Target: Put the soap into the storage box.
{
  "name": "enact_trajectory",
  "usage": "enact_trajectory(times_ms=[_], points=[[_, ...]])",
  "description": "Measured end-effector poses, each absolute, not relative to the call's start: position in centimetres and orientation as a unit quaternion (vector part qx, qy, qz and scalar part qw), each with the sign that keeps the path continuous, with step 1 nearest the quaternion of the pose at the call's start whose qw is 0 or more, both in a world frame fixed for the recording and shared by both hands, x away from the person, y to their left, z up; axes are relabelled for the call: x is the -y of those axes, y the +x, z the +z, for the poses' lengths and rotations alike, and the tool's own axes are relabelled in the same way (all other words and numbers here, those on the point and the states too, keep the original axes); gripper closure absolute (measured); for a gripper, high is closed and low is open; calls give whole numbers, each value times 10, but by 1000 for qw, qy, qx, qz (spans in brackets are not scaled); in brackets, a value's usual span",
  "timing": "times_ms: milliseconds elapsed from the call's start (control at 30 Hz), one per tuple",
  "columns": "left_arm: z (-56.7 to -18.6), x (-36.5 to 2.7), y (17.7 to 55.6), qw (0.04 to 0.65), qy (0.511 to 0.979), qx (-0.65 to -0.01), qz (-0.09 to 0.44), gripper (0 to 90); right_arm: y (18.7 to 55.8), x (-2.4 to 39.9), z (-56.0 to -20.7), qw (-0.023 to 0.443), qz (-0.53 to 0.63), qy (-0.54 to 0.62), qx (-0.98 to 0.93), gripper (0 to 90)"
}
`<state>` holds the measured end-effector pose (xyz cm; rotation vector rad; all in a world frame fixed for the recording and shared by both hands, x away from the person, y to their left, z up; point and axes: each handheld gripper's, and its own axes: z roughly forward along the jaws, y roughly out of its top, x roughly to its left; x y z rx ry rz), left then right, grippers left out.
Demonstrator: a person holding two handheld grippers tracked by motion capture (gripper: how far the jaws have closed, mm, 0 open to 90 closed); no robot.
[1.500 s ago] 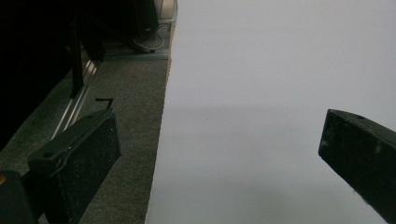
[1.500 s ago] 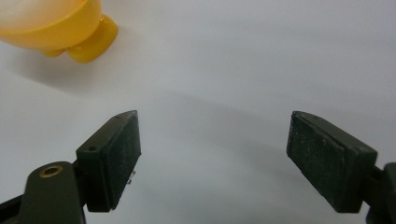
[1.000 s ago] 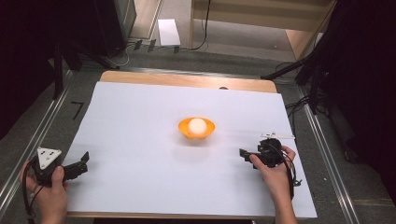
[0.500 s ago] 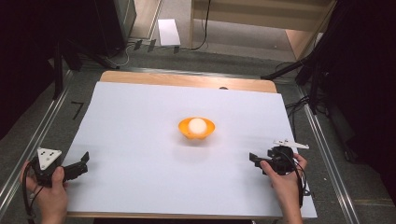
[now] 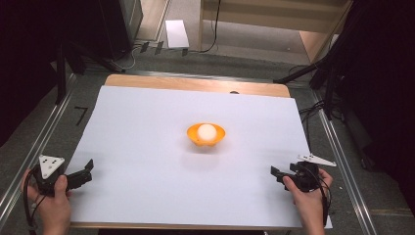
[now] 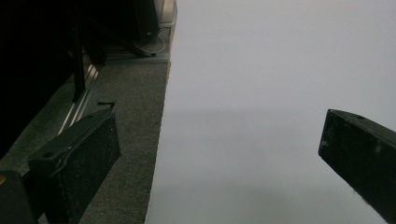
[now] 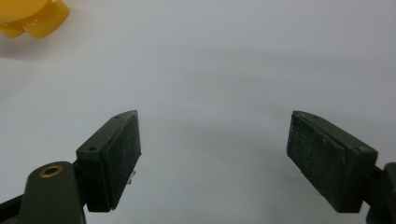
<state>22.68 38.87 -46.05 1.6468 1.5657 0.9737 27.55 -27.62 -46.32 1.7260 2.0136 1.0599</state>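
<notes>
in the high view, the left tool (image 5: pixel 83 172) is held low at the near left corner of the bench (image 5: pixel 147 127), just at the edge of the white sheet, and the left hand (image 5: pixel 49 203) wraps around its body from below, with the forearm coming in from the bottom edge. its grey three-cornered plate faces up and its jaws point to the right, toward the middle of the bench. the right tool (image 5: pixel 278 172) is at the near right side, on the white sheet, held by the right hand (image 5: pixel 307 193) with the wrist nearly straight; its jaws point to the left. the orange bowl (image 5: pixel 206 135) stands in the middle of the bench with a white ball (image 5: pixel 207 131) inside it, well apart from both tools and about between them. in the left gripper view, the left tool (image 6: pixel 219 144) has its jaws spread wide and nothing is between them; one jaw is over the grey floor beside the bench and the other over the white sheet. in the right gripper view, the right tool (image 7: pixel 212 140) is also wide open and holds nothing, with bare white sheet between the jaws, and the orange bowl (image 7: pixel 32 16) is at the upper left corner, far from the jaws.
</notes>
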Motion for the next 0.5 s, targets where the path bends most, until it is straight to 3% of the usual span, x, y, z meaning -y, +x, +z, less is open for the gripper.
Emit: enact_trajectory(times_ms=[500], points=[[-460,-389,226,332,627,-596,376,0,250,304,-473,160,380,597,-688,156]])
